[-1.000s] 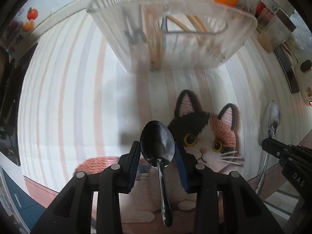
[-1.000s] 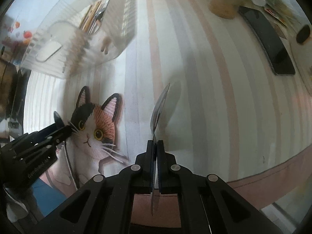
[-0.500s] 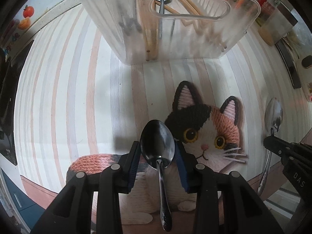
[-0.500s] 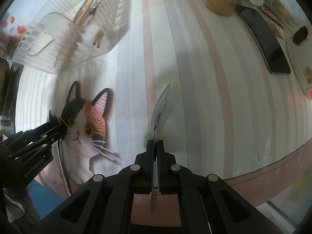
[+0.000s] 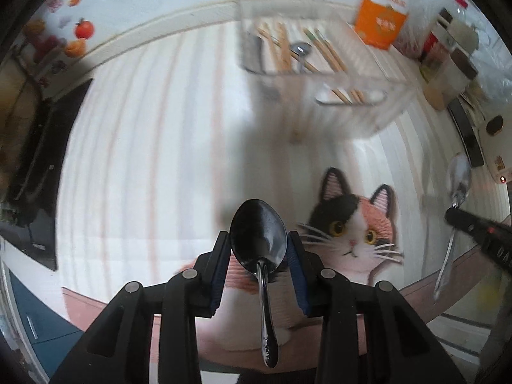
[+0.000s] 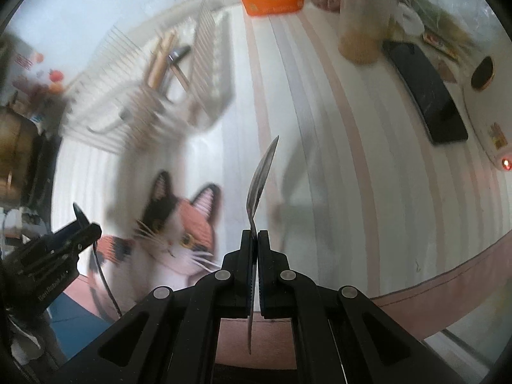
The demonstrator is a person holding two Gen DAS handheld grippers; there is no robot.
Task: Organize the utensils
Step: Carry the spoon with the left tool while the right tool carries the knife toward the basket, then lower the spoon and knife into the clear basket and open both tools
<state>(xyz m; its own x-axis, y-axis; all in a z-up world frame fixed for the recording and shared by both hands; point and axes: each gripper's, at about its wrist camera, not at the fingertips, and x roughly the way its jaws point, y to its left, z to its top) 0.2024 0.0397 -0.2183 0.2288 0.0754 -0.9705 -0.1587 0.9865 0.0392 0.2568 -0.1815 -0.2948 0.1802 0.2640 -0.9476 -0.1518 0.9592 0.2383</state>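
Note:
My left gripper (image 5: 258,246) is shut on a steel spoon (image 5: 258,236), bowl up between the blue pads, handle hanging down. My right gripper (image 6: 255,240) is shut on a second spoon (image 6: 262,176), seen edge-on, bowl pointing forward. A clear plastic utensil basket (image 5: 320,60) stands at the back of the striped cloth, holding chopsticks and metal utensils; it also shows blurred in the right wrist view (image 6: 153,80). Both grippers are held above the cloth, short of the basket. The right gripper and its spoon show at the right edge of the left wrist view (image 5: 457,188).
A cat-shaped mat (image 5: 348,224) lies under the grippers. An orange box (image 5: 380,22), jars (image 6: 361,19), a black phone (image 6: 425,96) and a round tin (image 6: 483,73) stand at the back right. The table's front edge (image 6: 448,275) is close.
Both views have tilted up and drawn back. The basket now looks farther away and higher in the views. Both spoons stay gripped.

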